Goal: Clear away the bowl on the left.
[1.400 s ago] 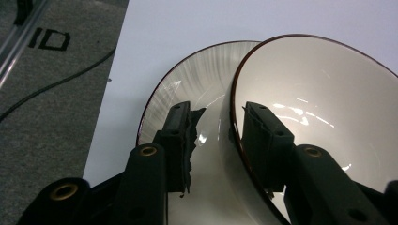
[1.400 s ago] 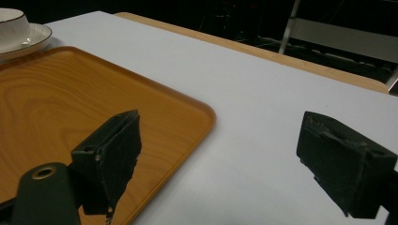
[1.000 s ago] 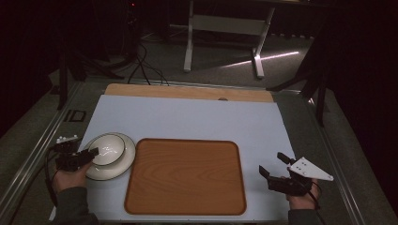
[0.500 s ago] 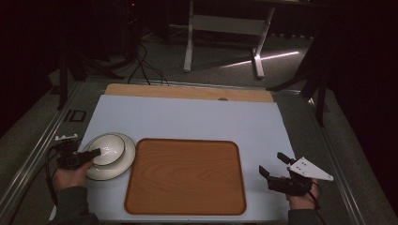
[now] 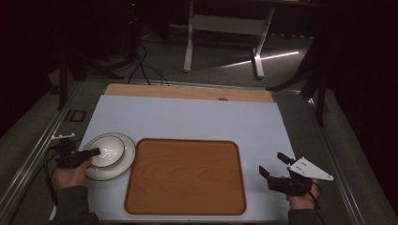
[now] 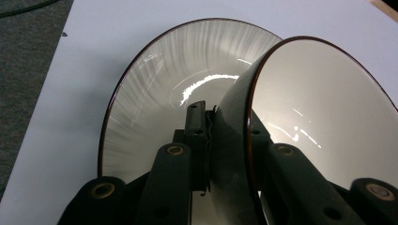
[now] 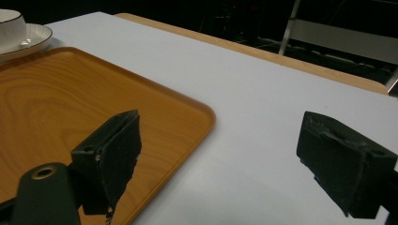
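Note:
A white bowl [image 5: 109,149] with a dark rim sits in a white plate [image 5: 123,165] at the mat's left side. My left gripper [image 5: 95,152] comes in from the left. Its jaws have just been closing and now pinch the bowl's near wall. In the left gripper view one jaw lies outside the bowl [image 6: 319,117] and the other inside it, over the plate [image 6: 178,70], with the gripper [image 6: 225,123] shut on the wall. My right gripper [image 5: 272,164] stands open at the right, nothing between its jaws [image 7: 225,140].
A wooden tray [image 5: 185,176] lies in the middle of the pale blue mat [image 5: 187,117], between the two hands. A wooden strip [image 5: 187,92] runs along the mat's far edge. In the right gripper view the tray [image 7: 70,108] reaches under the left jaw.
The left gripper's jaws have drawn together on the bowl's rim, with the hand shifting only slightly. The right gripper has kept still.

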`<state>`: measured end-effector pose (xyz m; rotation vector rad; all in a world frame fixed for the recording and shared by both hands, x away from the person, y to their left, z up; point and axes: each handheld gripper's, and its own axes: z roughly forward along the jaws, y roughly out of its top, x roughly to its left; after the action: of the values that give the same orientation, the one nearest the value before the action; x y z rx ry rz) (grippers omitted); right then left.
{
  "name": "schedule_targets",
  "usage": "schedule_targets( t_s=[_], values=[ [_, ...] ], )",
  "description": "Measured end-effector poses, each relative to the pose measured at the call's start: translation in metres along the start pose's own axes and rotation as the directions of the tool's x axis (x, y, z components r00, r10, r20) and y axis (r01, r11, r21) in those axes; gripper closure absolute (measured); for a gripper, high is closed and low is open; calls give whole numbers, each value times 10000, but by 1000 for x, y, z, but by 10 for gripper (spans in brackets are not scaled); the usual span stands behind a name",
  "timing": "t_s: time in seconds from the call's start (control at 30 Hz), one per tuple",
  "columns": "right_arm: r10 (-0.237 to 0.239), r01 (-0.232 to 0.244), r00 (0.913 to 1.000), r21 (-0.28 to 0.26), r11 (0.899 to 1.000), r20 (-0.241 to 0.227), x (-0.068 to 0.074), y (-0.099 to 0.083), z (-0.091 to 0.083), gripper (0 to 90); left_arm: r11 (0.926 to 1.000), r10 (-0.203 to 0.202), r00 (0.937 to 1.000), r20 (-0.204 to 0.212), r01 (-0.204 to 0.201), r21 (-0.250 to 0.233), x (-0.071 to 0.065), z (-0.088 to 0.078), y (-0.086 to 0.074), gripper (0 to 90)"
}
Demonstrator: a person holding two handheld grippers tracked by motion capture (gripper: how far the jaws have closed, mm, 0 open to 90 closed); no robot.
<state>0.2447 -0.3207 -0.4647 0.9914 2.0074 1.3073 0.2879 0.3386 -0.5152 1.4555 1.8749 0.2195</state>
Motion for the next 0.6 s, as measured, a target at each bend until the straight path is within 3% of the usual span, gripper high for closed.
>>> schedule_targets(
  t_s=[0.2, 0.6],
  values=[
    [17, -17, 10000, -1, 10000, 8, 0, 0, 0, 139, 9999, -120, 9999, -26, 120, 19, 1, -1, 0, 796],
    [30, -30, 10000, -65, 10000, 16, -1, 0, -1, 139, 9980, -630, 9973, 377, 632, -52, 9, -4, -3, 809]
  ],
)
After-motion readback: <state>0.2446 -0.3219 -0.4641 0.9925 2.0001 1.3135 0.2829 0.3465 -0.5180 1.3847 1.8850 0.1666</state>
